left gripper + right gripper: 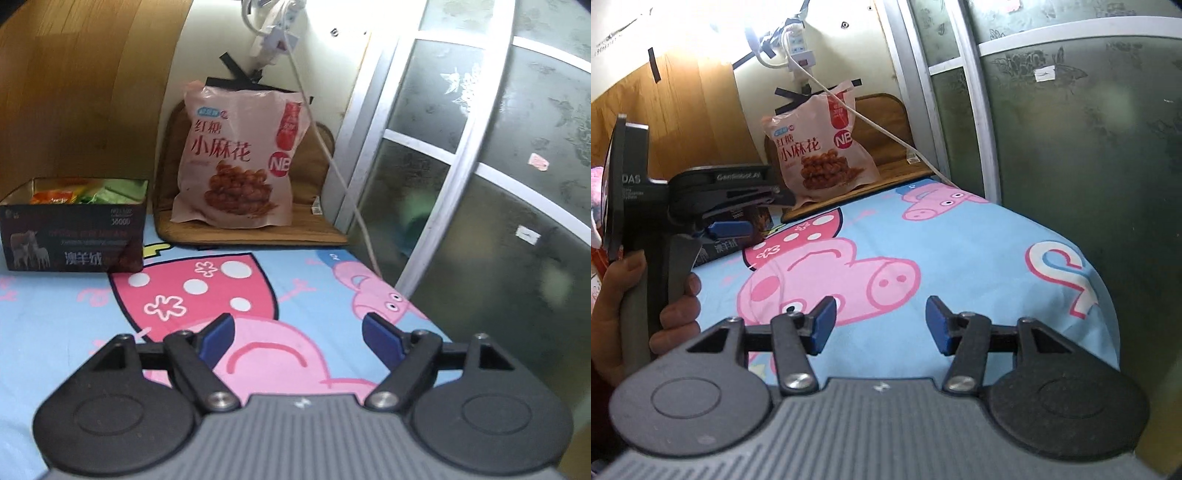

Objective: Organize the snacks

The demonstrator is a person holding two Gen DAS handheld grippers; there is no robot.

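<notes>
Pink snack bag standing upright on the brown mat at the far edge of the bed, leaning back against the wall, well apart from both claws. Judged light, soft and crinkly: a puffed film pouch with brittle fried pieces inside, likely to slip or crush under a hard pinch. Best taken at the flat sealed top edge or an upper corner, not across the belly. Dark cardboard box open-topped at the far left of the cartoon bedsheet, just beside the mat; already holding small packets in orange and green, piled roughly to the rim; room left for the large bag doubtful. Left gripper with jaws wide apart, nothing between them, only sheet below. Right gripper with jaws parted at a moderate gap, also empty. White cable draped down past the bag's right side, a possible snag during lifting.
</notes>
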